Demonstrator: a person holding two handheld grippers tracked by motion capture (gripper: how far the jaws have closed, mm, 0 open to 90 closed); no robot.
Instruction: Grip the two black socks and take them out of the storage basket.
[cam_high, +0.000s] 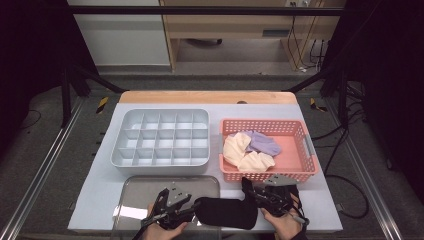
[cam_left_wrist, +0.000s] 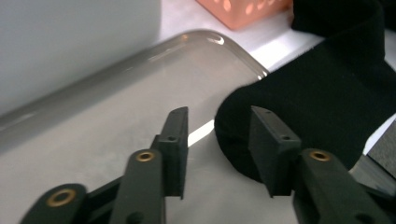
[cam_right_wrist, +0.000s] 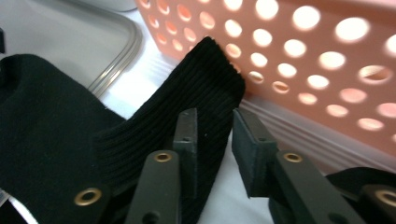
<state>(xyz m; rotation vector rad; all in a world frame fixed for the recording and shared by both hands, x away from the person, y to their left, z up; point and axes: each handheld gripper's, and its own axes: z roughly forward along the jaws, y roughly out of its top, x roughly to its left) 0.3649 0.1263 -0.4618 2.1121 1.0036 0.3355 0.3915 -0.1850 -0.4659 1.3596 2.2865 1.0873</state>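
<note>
A black sock (cam_high: 227, 211) lies across the right end of a clear shallow tray (cam_high: 170, 181) and the white mat at the table's front edge. My left gripper (cam_high: 189, 206) is low over the tray, pointing at the sock's toe. In the left gripper view the jaws of this gripper (cam_left_wrist: 219, 135) stand open, and the rounded toe (cam_left_wrist: 317, 93) lies under and behind the right jaw. My right gripper (cam_high: 250, 192) is at the sock's ribbed cuff (cam_right_wrist: 205, 79), which stands up against the pink basket (cam_right_wrist: 303, 70). The right gripper (cam_right_wrist: 215, 135) has the cuff's edge in the gap between its jaws, with a gap beside it.
A grey divided organiser (cam_high: 160, 162) sits behind the tray. The pink basket (cam_high: 270, 175) to its right holds cream socks (cam_high: 245, 152) and a purple one (cam_high: 262, 142). The tray's rim (cam_left_wrist: 116, 70) curves close ahead of the left jaws.
</note>
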